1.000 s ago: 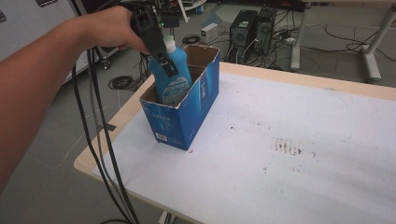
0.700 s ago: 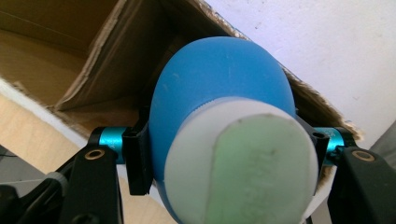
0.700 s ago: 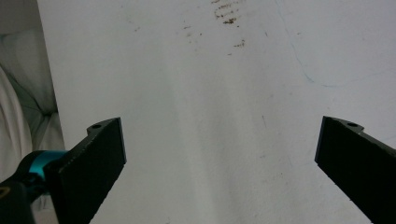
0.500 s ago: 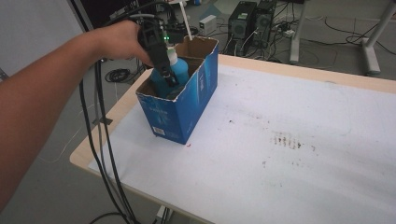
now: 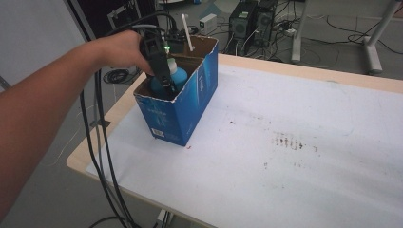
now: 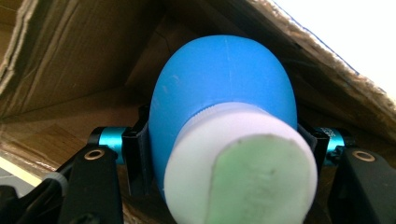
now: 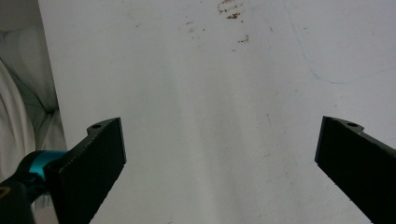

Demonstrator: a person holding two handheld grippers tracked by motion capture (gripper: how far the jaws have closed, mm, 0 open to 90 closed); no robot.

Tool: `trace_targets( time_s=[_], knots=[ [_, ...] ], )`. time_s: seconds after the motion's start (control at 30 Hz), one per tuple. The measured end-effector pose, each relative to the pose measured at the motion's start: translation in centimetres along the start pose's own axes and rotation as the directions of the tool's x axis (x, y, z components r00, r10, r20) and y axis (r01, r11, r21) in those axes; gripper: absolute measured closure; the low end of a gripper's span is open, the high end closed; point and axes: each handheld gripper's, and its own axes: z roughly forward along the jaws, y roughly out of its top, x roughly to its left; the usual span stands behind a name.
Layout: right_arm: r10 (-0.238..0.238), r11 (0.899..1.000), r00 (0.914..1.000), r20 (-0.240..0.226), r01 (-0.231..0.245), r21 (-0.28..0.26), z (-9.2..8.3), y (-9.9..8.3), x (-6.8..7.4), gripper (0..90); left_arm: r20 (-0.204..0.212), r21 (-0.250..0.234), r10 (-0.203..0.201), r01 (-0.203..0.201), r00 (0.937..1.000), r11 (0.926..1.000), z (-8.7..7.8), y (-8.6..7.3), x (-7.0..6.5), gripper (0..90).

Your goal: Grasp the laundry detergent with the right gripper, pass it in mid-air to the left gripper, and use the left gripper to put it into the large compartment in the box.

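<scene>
Left gripper (image 5: pixel 164 84) is clamped on the blue bottle (image 6: pixel 224 93), 1 jaw on each side just below its white cap (image 6: pixel 243 163), and the bottle sits down inside the near end of the open blue cardboard box (image 5: pixel 178 111), brown inner walls close around it. Right gripper (image 7: pixel 219 154) has its 2 jaws spread wide with nothing between them, pointing at bare white surface (image 7: pixel 196 84); past its tips, a patch of small brown specks (image 7: pixel 229 14) on that surface.
</scene>
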Motion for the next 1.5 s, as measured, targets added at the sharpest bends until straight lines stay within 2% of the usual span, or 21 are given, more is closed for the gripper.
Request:
trace_targets(
  time_s=[0.4,0.53,0.67,0.73,0.8,0.9,0.93,1.0,1.07,1.17,1.23,1.33,1.4,1.47,1.5],
  knots=[
    [0.011,1.0,0.9999,-0.006,-0.011,-0.002,0.1,0.0,0.1,1.2,0.008,-0.016,-0.022,0.022,0.9997,0.9996,0.2,0.1,0.4,37.5],
    [0.007,1.0,0.9999,-0.007,-0.007,-0.001,0.2,-0.1,0.1,1.3,0.008,-0.038,-0.042,0.043,0.9991,0.9984,-0.1,0.0,0.6,29.5],
    [0.007,1.0,1.0,0.0,-0.007,-0.006,0.1,-0.2,0.2,1.3,0.007,-0.072,-0.063,0.064,0.998,0.9954,-0.9,-0.5,0.9,27.7],
    [0.008,1.0,1.0,0.001,-0.008,-0.008,0.0,-0.1,0.2,1.3,0.008,-0.103,-0.081,0.082,0.9967,0.9913,-1.5,-0.7,1.0,24.9],
    [0.006,1.0,1.0,0.002,-0.006,-0.009,0.0,-0.1,0.2,1.4,0.013,-0.151,-0.119,0.12,0.9928,0.9812,-2.2,-1.0,1.2,24.6],
    [0.004,1.0,1.0,0.003,-0.004,-0.005,0.0,-0.1,0.3,1.3,0.017,-0.194,-0.131,0.132,0.9912,0.9721,-3.3,-1.1,1.3,21.3],
    [0.004,1.0,1.0,0.004,-0.004,-0.007,0.0,-0.1,0.3,1.4,0.019,-0.213,-0.14,0.141,0.99,0.9669,-3.6,-1.1,1.3,21.3],
    [0.002,1.0,1.0,0.007,-0.002,-0.012,-0.1,-0.1,0.4,1.3,0.02,-0.238,-0.139,0.14,0.9901,0.9611,-4.2,-0.9,1.2,21.3],
    [0.001,1.0,1.0,0.008,-0.001,-0.014,-0.1,0.0,0.4,1.4,0.008,-0.251,-0.129,0.127,0.9916,0.9596,-4.8,-0.6,1.0,21.3],
    [0.001,1.0,1.0,0.008,-0.001,-0.012,-0.1,0.0,0.5,1.4,0.024,-0.266,-0.123,0.125,0.9921,0.9559,-5.6,0.1,0.5,21.3],
    [0.003,1.0,0.9999,0.01,-0.002,-0.013,-0.1,0.0,0.5,1.4,0.027,-0.267,-0.103,0.106,0.9943,0.9578,-6.1,0.5,0.2,21.3],
    [-0.001,1.0,0.9999,0.011,0.001,-0.017,-0.1,0.0,0.5,1.4,0.024,-0.287,-0.085,0.088,0.9961,0.9539,-7.1,1.2,-0.2,21.3],
    [0.0,1.0,0.9999,0.013,0.0,-0.016,-0.1,0.0,0.5,1.4,0.024,-0.286,-0.098,0.101,0.9949,0.9529,-7.5,1.7,-0.3,21.3],
    [0.0,1.0,0.9999,0.016,0.0,-0.019,-0.1,0.0,0.5,1.4,0.023,-0.291,-0.07,0.074,0.9972,0.9539,-7.8,2.1,-0.6,21.3],
    [-0.005,1.0,0.9998,0.017,0.005,-0.023,-0.1,0.0,0.5,1.4,0.036,-0.292,-0.06,0.068,0.9976,0.954,-7.8,2.2,-0.7,21.3]
  ],
)
